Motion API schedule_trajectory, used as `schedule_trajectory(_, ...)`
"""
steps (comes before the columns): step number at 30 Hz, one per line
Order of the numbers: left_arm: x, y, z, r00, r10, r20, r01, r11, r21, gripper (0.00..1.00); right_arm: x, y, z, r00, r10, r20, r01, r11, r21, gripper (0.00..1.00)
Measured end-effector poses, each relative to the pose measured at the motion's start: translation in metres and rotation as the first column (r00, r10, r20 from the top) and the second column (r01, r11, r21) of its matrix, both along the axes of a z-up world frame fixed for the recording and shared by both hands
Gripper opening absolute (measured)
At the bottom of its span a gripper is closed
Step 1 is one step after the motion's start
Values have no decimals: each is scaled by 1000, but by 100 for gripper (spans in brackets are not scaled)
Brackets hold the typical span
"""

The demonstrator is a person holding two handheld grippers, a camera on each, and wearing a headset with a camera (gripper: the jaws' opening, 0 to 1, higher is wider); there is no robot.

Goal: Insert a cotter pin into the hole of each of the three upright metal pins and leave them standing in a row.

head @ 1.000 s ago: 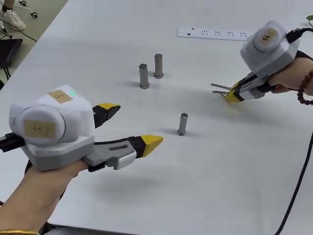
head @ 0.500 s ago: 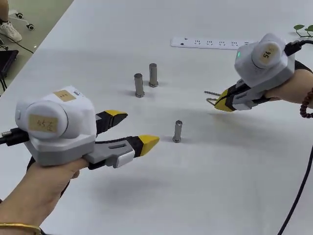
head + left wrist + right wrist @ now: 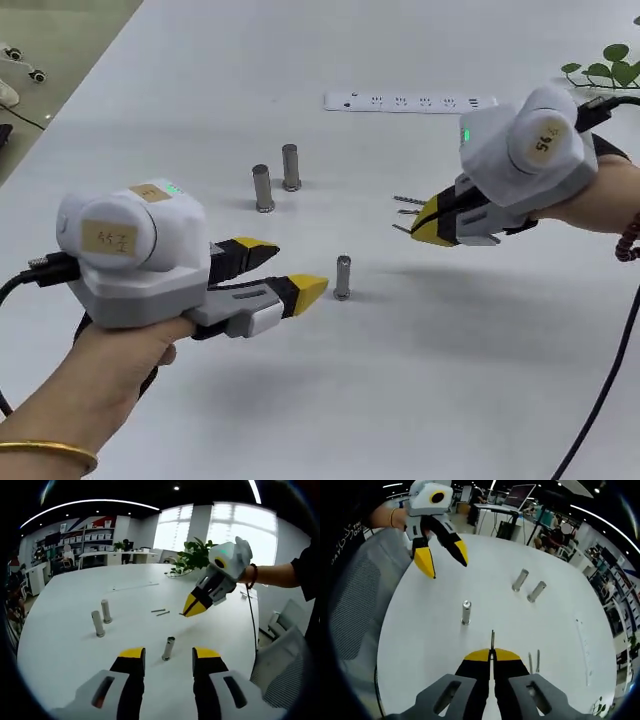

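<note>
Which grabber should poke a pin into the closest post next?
Probably the right gripper: it is shut on a cotter pin pointing toward the nearest metal pin. The left gripper is open, holding nothing.

Pretty bright, even lighting; soft shadows on the white table (image 3: 420, 400), windows (image 3: 250, 525) blown out, fisheye edges warped.

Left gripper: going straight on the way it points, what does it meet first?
Most likely the lone metal pin, standing ahead in line with the gap between the open jaws of the left gripper. Nothing seems to lie between, though depth is unclear.
</note>
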State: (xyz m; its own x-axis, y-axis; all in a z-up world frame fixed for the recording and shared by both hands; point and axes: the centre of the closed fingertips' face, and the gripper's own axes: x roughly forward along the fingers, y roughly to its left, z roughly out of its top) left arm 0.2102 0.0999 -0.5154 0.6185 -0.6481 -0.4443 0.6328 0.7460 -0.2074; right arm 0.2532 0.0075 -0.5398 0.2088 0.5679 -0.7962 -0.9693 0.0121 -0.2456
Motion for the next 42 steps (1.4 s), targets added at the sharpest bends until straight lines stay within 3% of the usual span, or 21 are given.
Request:
schedule_trajectory(7,1,-12,5,999,-32,-20,31,999,-40,30,-17,9,4,998,53,23,-53,999,3,0)
schedule_trajectory(15,-2,-28,4,996,-79,-46,77,996,-51,20,-34,16,6,995,94,31,-94,996,8,0)
schedule_trajectory(23,-5,-44,3,992,-111,-64,106,991,-76,14,-34,24,8,992,118,44,-120,992,34,0)
schedule_trajectory(29,-7,-50,4,989,-123,-75,116,988,-101,11,-43,32,12,989,139,53,-141,989,44,0)
schedule_trajectory(42,-7,-54,7,988,-130,-80,118,984,-134,5,-53,41,17,980,182,77,-186,982,42,0)
